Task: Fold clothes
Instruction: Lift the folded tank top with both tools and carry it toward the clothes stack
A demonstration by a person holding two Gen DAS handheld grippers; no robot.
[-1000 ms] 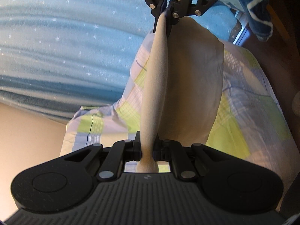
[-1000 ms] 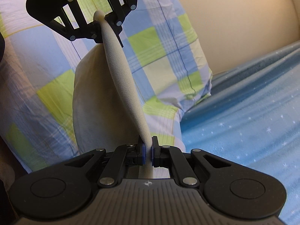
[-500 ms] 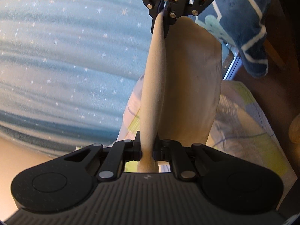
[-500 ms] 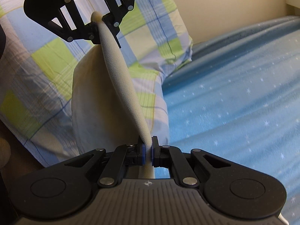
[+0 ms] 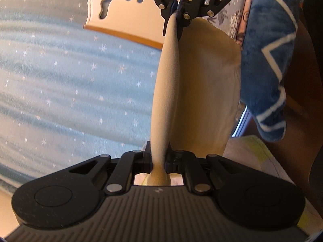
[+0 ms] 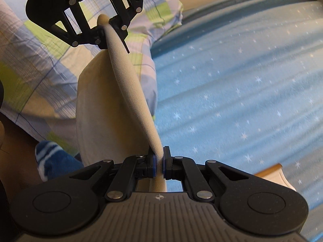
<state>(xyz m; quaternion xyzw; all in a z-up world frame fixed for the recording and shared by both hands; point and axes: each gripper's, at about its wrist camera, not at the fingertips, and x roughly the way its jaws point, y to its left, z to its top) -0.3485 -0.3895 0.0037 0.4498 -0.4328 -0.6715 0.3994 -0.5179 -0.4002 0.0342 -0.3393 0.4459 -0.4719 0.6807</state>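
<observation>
A cream garment [image 5: 208,84] hangs in the air, its upper edge stretched taut between both grippers. My left gripper [image 5: 158,159] is shut on one end of that edge, at the bottom of the left wrist view. The right gripper [image 5: 177,12] faces it at the top, clamped on the other end. In the right wrist view the cream garment [image 6: 101,109] runs from my right gripper [image 6: 159,161] up to the left gripper [image 6: 106,31]. The rest of the cloth drapes down beside the taut edge.
Below lies a bed with a blue star-print sheet [image 5: 70,84] [image 6: 242,84]. A checked pillow [image 6: 40,64] sits at one end. A white cut-out footboard [image 5: 125,10] stands at the other. A dark blue patterned cloth [image 5: 268,60] hangs nearby, and a blue striped sock [image 6: 52,161] shows low.
Both grippers have swung together with the stretched garment, away from the checked pillow and towards the footboard end of the bed. The grip on the cloth is unchanged.
</observation>
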